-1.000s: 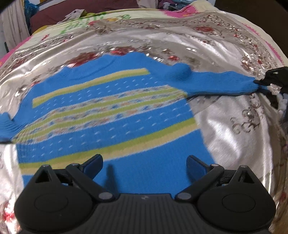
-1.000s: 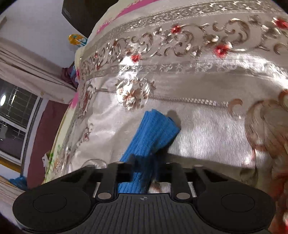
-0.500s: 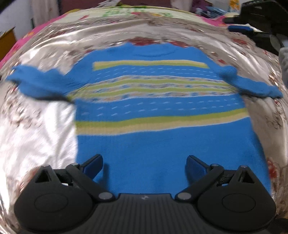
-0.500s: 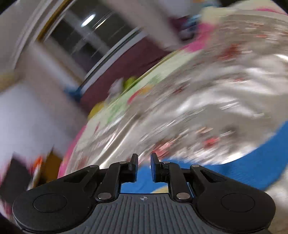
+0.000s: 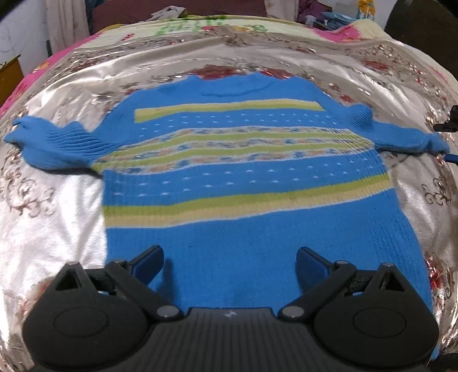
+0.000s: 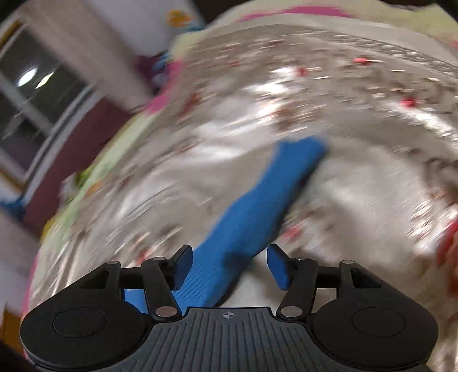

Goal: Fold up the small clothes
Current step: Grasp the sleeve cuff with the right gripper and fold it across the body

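Observation:
A small blue sweater [image 5: 243, 177] with yellow-green stripes lies flat, front up, on a shiny silver bedspread [image 5: 57, 217], both sleeves spread sideways. My left gripper [image 5: 229, 266] is open and hovers just above the sweater's bottom hem. My right gripper [image 6: 227, 267] is open, with the sweater's right sleeve [image 6: 257, 206] lying between its fingers, not pinched; this view is motion-blurred. A bit of the right gripper [image 5: 449, 123] shows at the far right of the left wrist view, beside the right sleeve's cuff [image 5: 429, 141].
The bedspread has red and brown floral patterns and a pink and cream border [image 5: 200, 24] at the back. A window [image 6: 25, 94] and a dark maroon wall lie beyond the bed. Cluttered items [image 5: 332, 20] sit behind the bed's far edge.
My right gripper was shut on the sleeve, let go, swung away, and is now open over the sleeve again. The left view has centred on the sweater.

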